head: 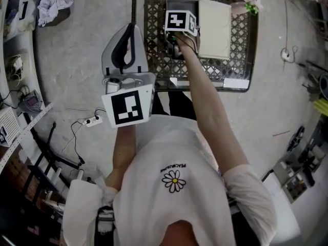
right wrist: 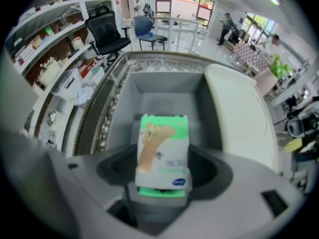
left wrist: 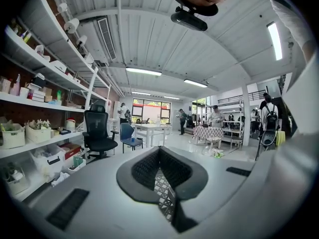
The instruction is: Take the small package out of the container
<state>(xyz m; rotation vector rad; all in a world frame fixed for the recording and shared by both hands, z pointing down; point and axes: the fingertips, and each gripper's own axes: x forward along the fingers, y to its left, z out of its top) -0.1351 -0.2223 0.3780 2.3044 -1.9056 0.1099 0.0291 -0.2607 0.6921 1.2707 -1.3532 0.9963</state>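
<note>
Right tool: grasping small package at container | Handling: likely light, crushable carton; grip flat sides | Left tool: clenched, empty

The head camera is looking steeply down past the person onto the lattice surface. The right claw's camera is riding close over the small package, facing into the container (both views are sharing it and the white lid). The left claw's camera is facing out across the room; its lattice sliver is probably that same surface.
</note>
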